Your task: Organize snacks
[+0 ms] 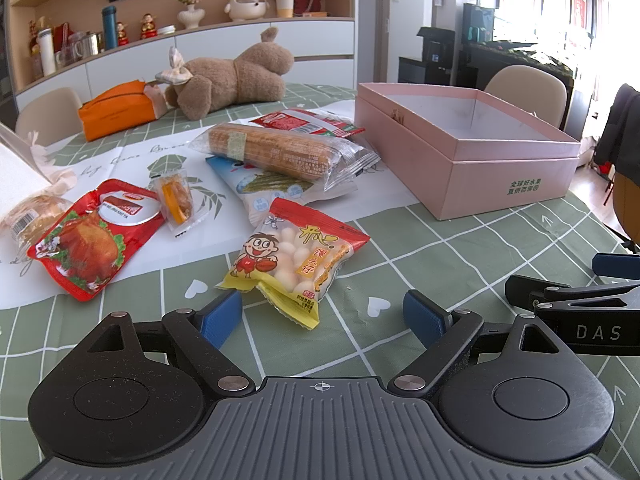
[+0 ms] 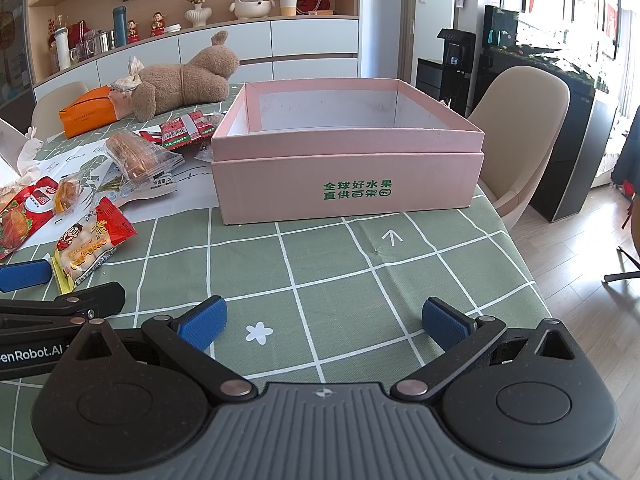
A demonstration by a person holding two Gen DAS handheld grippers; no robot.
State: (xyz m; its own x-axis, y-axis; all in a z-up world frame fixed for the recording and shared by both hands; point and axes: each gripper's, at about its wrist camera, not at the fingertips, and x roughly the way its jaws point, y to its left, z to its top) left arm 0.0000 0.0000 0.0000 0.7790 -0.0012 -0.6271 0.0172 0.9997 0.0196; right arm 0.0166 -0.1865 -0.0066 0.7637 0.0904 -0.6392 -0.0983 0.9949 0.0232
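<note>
Green checked cloth covers the table (image 2: 400,280), and both tools hover low over its near edge. Nearest, the left gripper (image 1: 322,314) stands with fingers apart and empty, the yellow-red puff bag (image 1: 296,264) lying just ahead between them. Judged best: close on the bag's crimped end, not its puffed middle. The right gripper (image 2: 322,322) is likewise spread, empty. Farther back toward the right edge sits the open pink box (image 2: 348,160), nothing visible inside.

I read green print 全球好水果 直供百果园 on the pink box (image 2: 348,176); "DAS" on the right gripper (image 1: 598,332); "enRobot.AI" on the left gripper (image 2: 32,350).
</note>
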